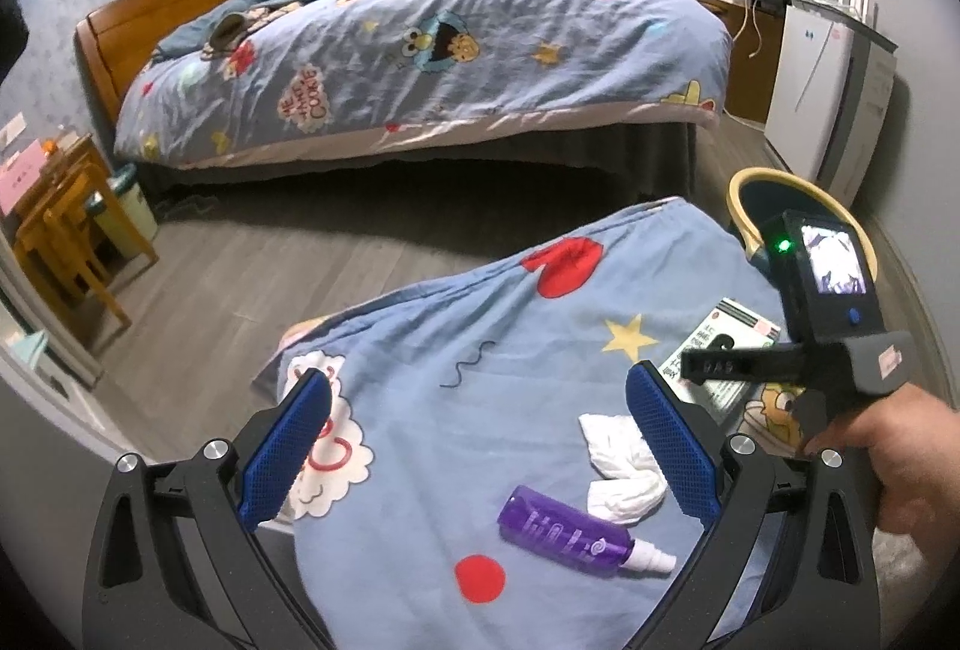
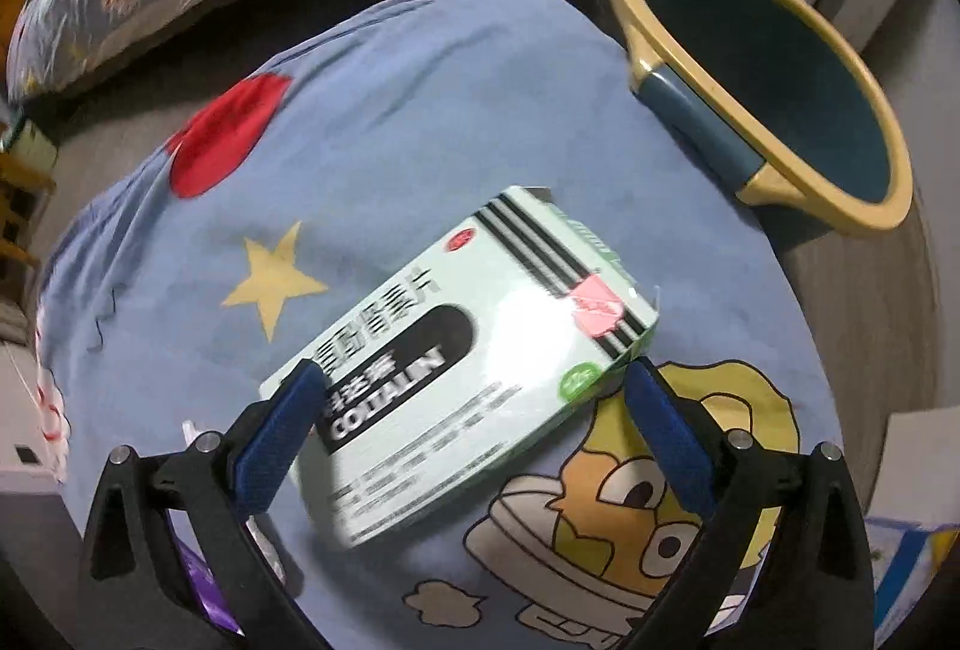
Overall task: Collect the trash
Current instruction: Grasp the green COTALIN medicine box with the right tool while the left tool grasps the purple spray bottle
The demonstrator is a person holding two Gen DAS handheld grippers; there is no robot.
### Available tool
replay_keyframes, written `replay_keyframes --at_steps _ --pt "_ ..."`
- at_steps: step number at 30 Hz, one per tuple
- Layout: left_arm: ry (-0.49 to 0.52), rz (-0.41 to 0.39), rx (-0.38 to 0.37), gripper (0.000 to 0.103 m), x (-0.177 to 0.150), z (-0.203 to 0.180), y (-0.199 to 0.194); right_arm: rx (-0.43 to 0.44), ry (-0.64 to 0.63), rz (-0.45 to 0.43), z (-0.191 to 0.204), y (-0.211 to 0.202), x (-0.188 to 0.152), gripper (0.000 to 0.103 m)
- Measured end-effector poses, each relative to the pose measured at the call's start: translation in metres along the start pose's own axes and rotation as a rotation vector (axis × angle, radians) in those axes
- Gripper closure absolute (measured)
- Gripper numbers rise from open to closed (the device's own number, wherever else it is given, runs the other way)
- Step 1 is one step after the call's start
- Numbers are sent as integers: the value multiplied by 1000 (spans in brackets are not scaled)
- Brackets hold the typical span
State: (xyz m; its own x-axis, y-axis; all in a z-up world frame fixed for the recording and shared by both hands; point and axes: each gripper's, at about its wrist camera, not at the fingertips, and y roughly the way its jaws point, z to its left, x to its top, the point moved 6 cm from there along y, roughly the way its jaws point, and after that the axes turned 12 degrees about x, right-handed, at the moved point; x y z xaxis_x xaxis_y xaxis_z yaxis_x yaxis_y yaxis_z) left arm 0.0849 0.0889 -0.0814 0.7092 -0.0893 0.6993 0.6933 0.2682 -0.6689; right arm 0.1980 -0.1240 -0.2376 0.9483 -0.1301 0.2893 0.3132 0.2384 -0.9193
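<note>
Bin (image 2: 774,68): looks empty, nothing collected.
Right gripper (image 2: 474,431): jaws spread around the green box (image 2: 468,350), not clamped.
Left gripper (image 1: 480,446): open, empty.
Left: tissues (image 1: 618,464), purple bottle (image 1: 564,533).

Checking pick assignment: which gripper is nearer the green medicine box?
Right. The right gripper straddles the green medicine box, open fingers at its two sides. The left gripper hangs open over the tissues and purple spray bottle, box off to its right.
</note>
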Motion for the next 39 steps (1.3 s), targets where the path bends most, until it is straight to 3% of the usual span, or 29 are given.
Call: replay_keyframes --at_steps 4,7,14,17,23,27,32,39 --pt "6 -4 -1 6 1 -3 -1 89 127 41 -8 4 -10 6" --pt "10 4 1 6 0 -4 0 110 117 53 -3 5 -12 8" --pt "45 41 19 6 -11 -7 13 198 98 -28 10 -16 2 62" --pt "8 118 -5 6 -25 -10 29 230 61 -56 15 -31 10 75" --pt "-124 263 43 7 -54 -25 56 249 -45 -78 26 -64 29 83" --pt "-61 241 125 9 -58 -39 55 253 -159 -112 31 -100 42 83" --pt "-81 253 150 18 -63 -44 58 230 -319 -132 28 -137 51 83" --pt "-122 343 161 24 -84 -44 70 313 -283 -115 16 -134 51 83"
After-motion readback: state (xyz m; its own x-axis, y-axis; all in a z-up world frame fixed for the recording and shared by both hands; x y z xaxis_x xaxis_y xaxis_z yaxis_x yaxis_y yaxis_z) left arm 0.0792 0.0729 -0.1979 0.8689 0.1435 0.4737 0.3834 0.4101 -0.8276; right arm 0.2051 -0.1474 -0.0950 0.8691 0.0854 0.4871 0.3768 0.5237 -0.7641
